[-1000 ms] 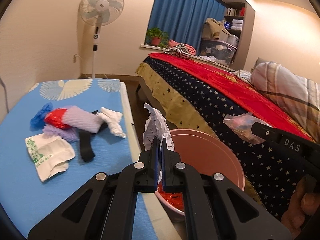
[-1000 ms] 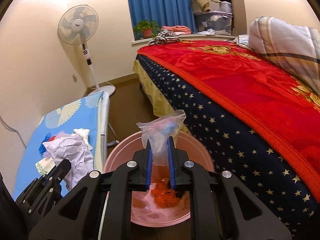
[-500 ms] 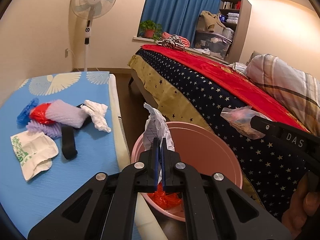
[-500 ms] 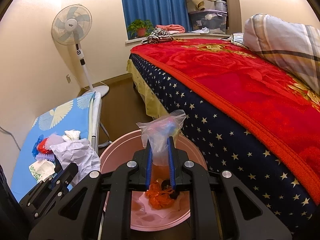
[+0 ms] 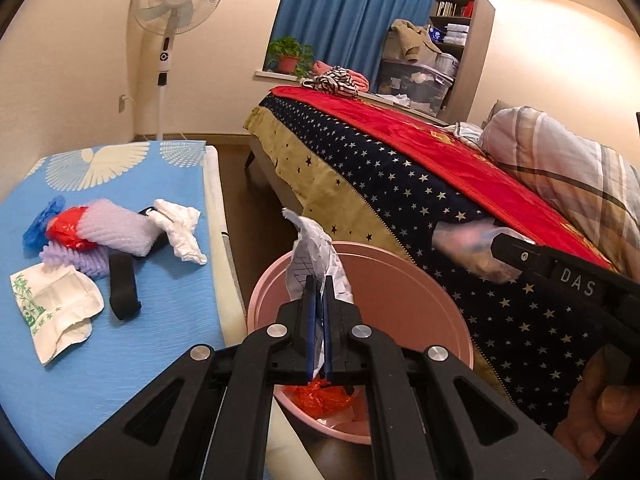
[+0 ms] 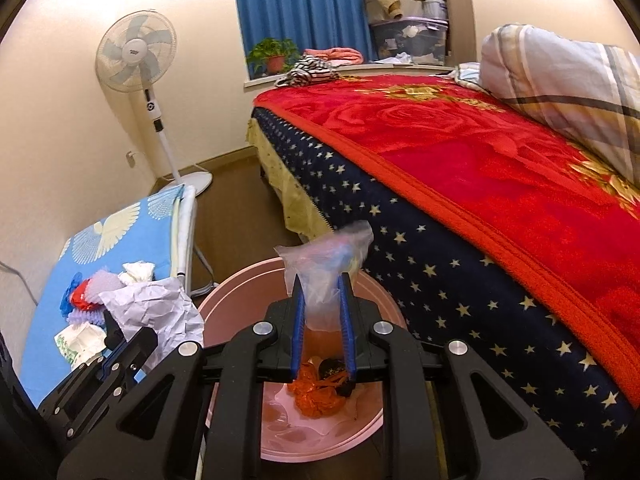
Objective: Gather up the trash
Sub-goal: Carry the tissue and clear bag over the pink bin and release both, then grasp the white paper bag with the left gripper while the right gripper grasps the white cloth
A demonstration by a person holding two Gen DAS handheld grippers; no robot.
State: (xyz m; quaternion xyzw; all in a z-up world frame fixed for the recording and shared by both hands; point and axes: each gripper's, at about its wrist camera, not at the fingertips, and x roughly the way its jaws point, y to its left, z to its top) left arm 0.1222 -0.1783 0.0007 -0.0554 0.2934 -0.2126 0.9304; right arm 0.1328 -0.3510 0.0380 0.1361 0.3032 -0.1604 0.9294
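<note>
My left gripper [image 5: 317, 280] is shut on a crumpled white paper [image 5: 314, 256] and holds it over the near rim of a pink bin [image 5: 420, 280]; the paper also shows in the right wrist view [image 6: 156, 312]. My right gripper [image 6: 322, 280] is shut on a clear plastic bag [image 6: 326, 264] held above the same pink bin [image 6: 376, 292]. Orange-red wrappers [image 6: 316, 390] lie at the bin's bottom. More trash lies on the blue-covered board [image 5: 100, 360]: a white tissue [image 5: 180, 228], white foam net [image 5: 116, 226], red bag [image 5: 66, 228], blue bag [image 5: 40, 228], printed paper bag [image 5: 56, 312], black strap [image 5: 122, 280].
A bed with a red blanket [image 6: 480, 152] and starred dark cover [image 5: 400, 184] stands close on the right of the bin. A standing fan [image 5: 170, 20] is by the far wall. Brown floor [image 6: 236, 208] runs between board and bed.
Both grippers have shifted right and forward over the bin with their loads still held. The right gripper's jaws look a little wider apart on the bag.
</note>
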